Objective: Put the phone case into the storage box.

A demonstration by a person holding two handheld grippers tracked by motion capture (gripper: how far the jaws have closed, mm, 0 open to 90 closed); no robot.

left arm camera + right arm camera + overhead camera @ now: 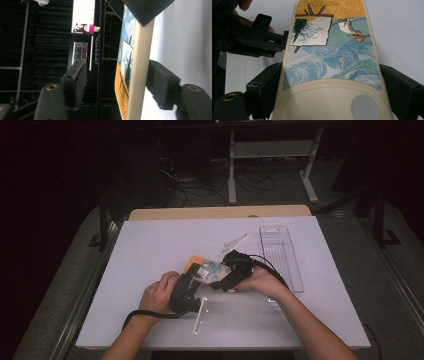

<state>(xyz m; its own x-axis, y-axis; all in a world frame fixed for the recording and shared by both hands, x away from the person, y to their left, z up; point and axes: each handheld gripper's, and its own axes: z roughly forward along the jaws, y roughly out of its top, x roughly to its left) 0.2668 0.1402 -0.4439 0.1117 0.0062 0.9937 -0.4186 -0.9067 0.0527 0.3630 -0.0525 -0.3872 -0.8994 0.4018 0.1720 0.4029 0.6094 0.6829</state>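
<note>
A cream phone case (329,50) printed with a blue and orange painting lies between the jaws of my right gripper (330,72), which is shut on its two long sides. In the high view the case (206,269) is held just above the table's middle, between my right gripper (231,272) and my left gripper (186,292). In the left gripper view the case (140,75) stands edge-on between the jaws of the left gripper (116,66). It rests against one jaw, and a wide gap separates it from the other. The left gripper (262,40) touches the case's side edge.
The white table (150,250) holds a long clear plastic tray (280,252) at the right. A clear angular plastic piece (234,242) lies behind the hands. A thin clear strip (200,315) lies near the front edge. Dark floor and desk legs lie beyond.
</note>
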